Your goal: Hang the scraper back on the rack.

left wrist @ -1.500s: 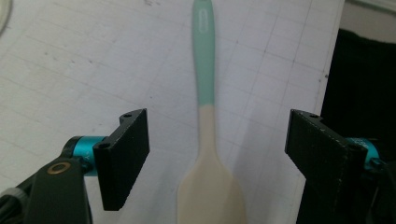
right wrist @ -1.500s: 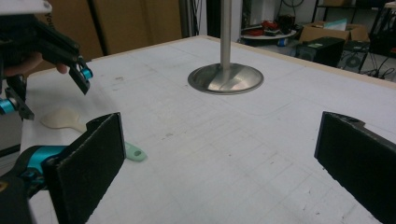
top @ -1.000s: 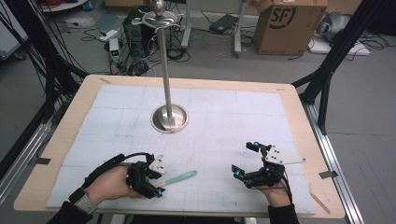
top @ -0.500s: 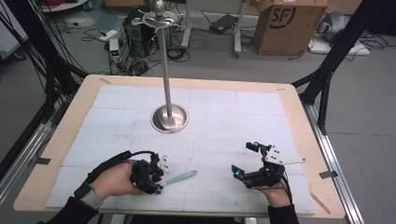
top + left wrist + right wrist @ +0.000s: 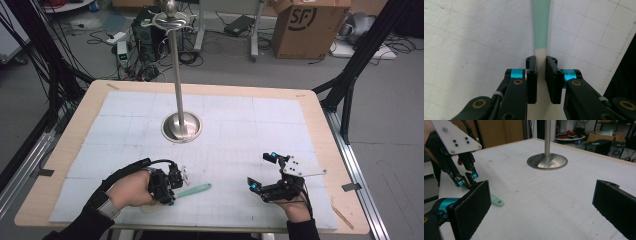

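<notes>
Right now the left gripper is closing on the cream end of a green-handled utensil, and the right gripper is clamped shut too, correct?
Not quite. The left gripper has just been closing on the utensil, its cream end between the jaws. But the right gripper is wide open with nothing between its jaws, as the right gripper view shows.

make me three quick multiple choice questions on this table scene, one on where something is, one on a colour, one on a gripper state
1. Where does the metal stand sit?
A. on the mat, beyond both grippers
B. by the person's right hand
C. off the table

2. What colour is the handle of the utensil?
A. red
B. mint green
C. black

3. How does the right gripper stand?
A. shut on the utensil
B. shut on the stand
C. open, nothing between its jaws

Key: 1 A, the high view shows its round base farther up the white mat than both grippers. 2 B, pale green in the left gripper view and the high view. 3 C, the right gripper view shows its jaws wide apart over bare mat.
</notes>
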The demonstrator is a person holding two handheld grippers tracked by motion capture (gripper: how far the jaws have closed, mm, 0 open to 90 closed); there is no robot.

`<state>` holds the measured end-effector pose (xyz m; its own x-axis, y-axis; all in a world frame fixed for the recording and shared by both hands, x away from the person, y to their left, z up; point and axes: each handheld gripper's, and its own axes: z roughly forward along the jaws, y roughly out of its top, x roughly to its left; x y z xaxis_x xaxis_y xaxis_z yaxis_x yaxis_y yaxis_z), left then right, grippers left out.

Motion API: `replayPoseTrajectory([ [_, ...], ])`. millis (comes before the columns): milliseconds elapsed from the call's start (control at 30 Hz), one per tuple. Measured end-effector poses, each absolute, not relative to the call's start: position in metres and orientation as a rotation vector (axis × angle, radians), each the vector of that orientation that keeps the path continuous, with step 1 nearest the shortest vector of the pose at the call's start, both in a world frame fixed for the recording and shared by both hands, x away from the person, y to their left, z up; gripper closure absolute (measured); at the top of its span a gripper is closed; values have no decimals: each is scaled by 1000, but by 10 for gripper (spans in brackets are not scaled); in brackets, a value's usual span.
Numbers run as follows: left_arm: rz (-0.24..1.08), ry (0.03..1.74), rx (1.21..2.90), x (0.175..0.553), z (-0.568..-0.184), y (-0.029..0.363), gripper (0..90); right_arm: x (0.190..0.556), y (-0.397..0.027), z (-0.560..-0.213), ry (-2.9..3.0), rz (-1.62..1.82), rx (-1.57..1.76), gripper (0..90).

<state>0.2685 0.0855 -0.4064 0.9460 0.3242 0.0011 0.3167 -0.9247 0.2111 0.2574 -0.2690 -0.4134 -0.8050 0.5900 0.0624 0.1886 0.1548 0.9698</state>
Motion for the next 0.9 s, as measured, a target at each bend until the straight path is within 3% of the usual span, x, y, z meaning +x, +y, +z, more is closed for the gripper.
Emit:
replayPoseTrajectory([
  [400,100,505,2685,261,-392,109,806,257,-269,-414,2121,1681,754,9],
  [900,225,677,2214,260,-368,165,805,257,-269,-414,2122,1682,744,9],
])
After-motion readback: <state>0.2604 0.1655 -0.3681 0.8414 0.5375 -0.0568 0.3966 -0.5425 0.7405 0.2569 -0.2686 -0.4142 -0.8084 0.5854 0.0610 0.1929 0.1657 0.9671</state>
